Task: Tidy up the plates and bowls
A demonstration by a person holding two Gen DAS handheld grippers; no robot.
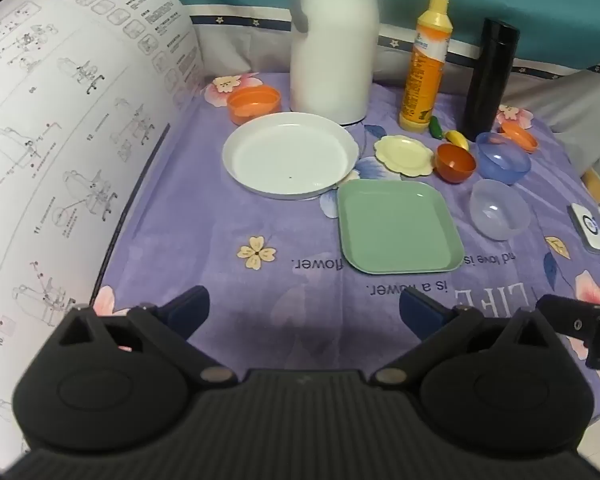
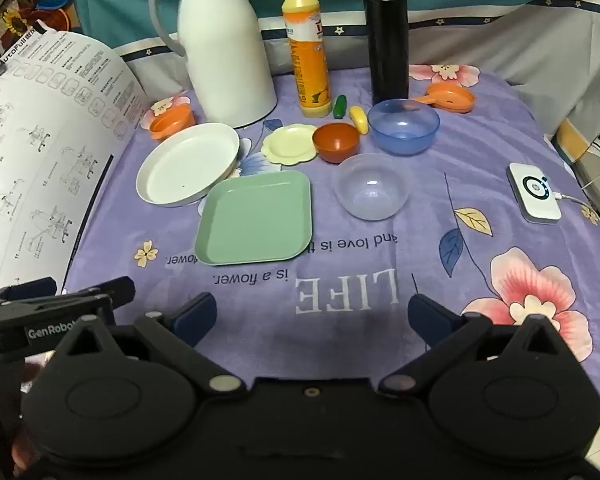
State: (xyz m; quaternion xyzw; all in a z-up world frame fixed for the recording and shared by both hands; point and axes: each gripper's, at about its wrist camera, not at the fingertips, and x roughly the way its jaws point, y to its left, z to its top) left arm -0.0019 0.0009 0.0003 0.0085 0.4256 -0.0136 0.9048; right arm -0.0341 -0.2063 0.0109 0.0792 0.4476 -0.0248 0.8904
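Purple flowered cloth (image 2: 380,264) covers the counter; both grippers hang over its near edge, pointing down and forward. Left gripper (image 1: 304,312): jaws wide apart, nothing between them, only bare cloth. Right gripper (image 2: 312,316): jaws likewise fully apart and empty, over the printed word "LIFE". Big instruction sheet (image 1: 60,140) curls up well to the left of the left jaws. White jug (image 2: 224,52) stands far ahead at the back, with the yellow bottle (image 2: 306,48) and black flask (image 2: 385,40) to its right. White round plate (image 1: 290,158) lies ahead of the left jaws, roughly centred on them. Green square plate (image 1: 398,226) sits nearest of all, ahead of and towards the left gripper's right jaw; from the right gripper it lies ahead of its left jaw, corner close to the white plate, whether touching I cannot tell. Clear bowl (image 2: 371,190) is straight ahead of the right jaws, just right of the green plate. Blue bowl (image 2: 403,125) beyond it. Cream scalloped dish (image 2: 289,143) and red-brown bowl (image 2: 336,141) sit side by side behind the green plate. Orange cup (image 2: 172,120) at the white plate's far left; orange handled dish (image 2: 448,97) far right by the flask. White charger puck (image 2: 534,192) off to the right of the right jaws.
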